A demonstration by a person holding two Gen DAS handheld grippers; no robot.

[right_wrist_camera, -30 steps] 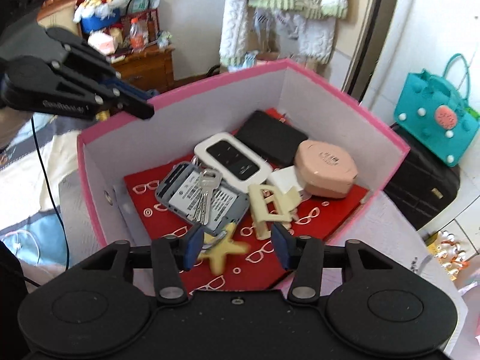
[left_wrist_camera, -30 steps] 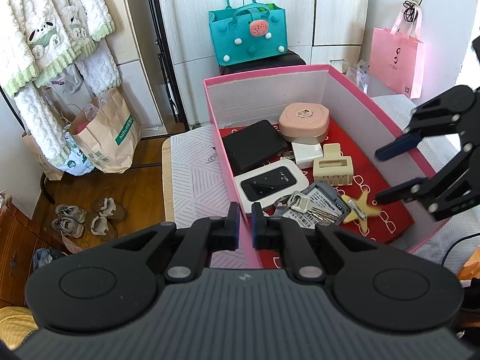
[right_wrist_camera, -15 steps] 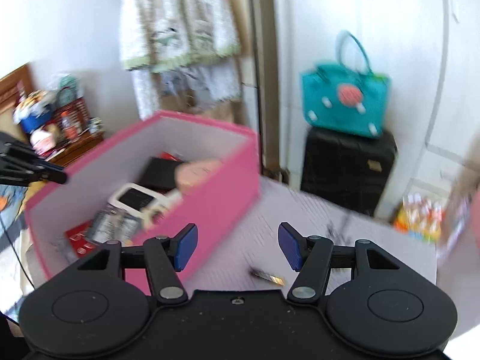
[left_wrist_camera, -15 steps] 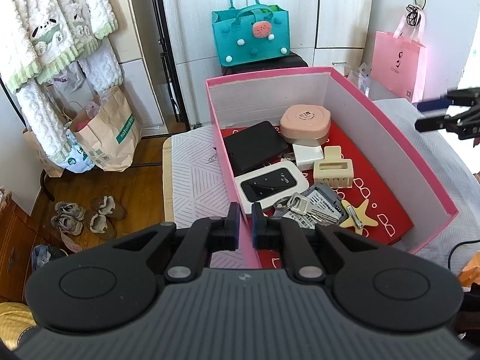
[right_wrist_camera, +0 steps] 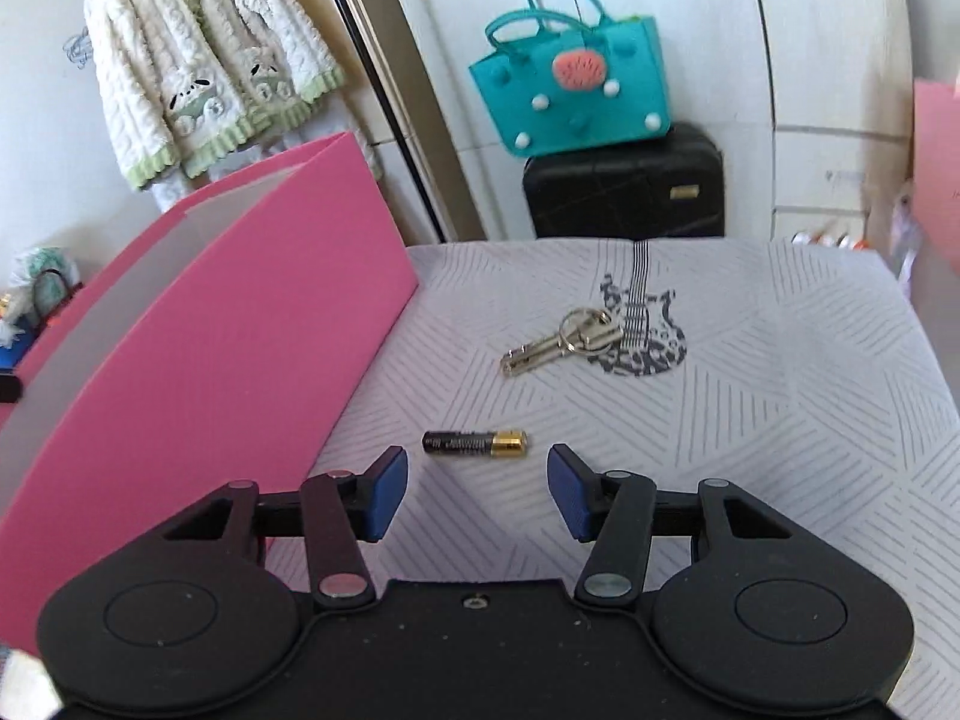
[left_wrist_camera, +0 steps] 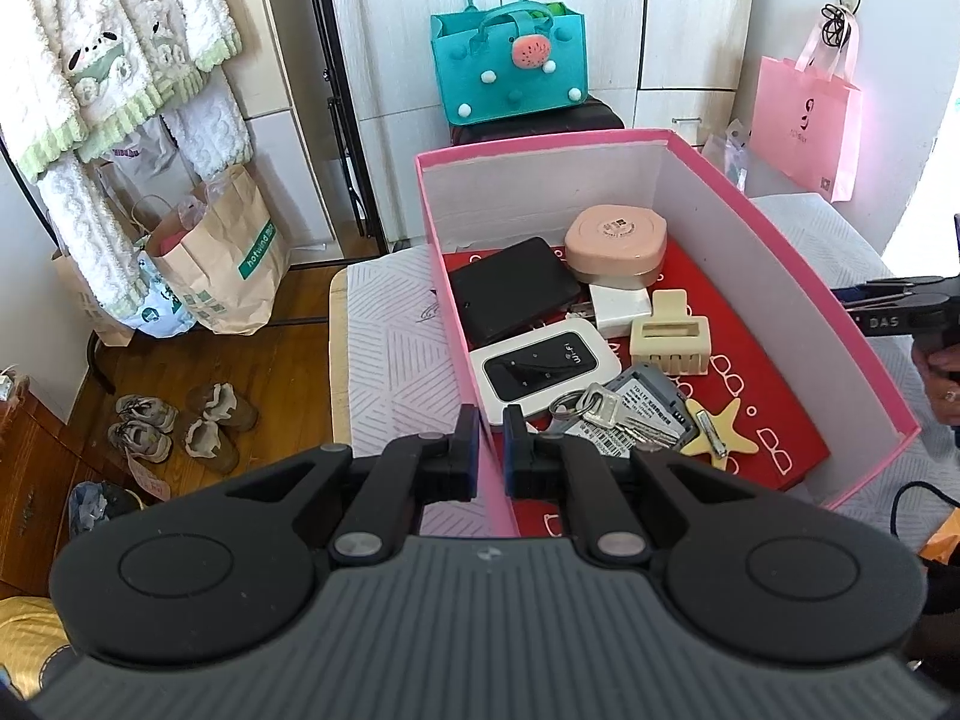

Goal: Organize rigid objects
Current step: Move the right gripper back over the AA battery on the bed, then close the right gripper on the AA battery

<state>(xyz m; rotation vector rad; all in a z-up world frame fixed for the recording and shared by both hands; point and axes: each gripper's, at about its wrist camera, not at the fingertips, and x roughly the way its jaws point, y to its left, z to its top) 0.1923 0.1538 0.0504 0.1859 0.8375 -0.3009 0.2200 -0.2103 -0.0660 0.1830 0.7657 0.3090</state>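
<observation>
The right gripper [right_wrist_camera: 477, 483] hangs spread wide over the bed cover [right_wrist_camera: 780, 420], and the battery [right_wrist_camera: 475, 443] lies just ahead between its fingertips, long axis crosswise, gold end pointing right. Farther on rest the keys [right_wrist_camera: 561, 339], blades pointing left toward the pink box [right_wrist_camera: 228, 372]. The left gripper [left_wrist_camera: 491, 450] is clenched on that box's near wall.

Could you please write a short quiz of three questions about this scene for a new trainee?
1. True or false: the battery lies inside the pink box.
2. Which object lies beyond the battery on the cloth: A) hair clip B) keys C) charger?
3. What does the left tool pinch?

Key:
1. False; it lies on the cloth, before the open right tool.
2. B, the keys.
3. The box wall.
</observation>
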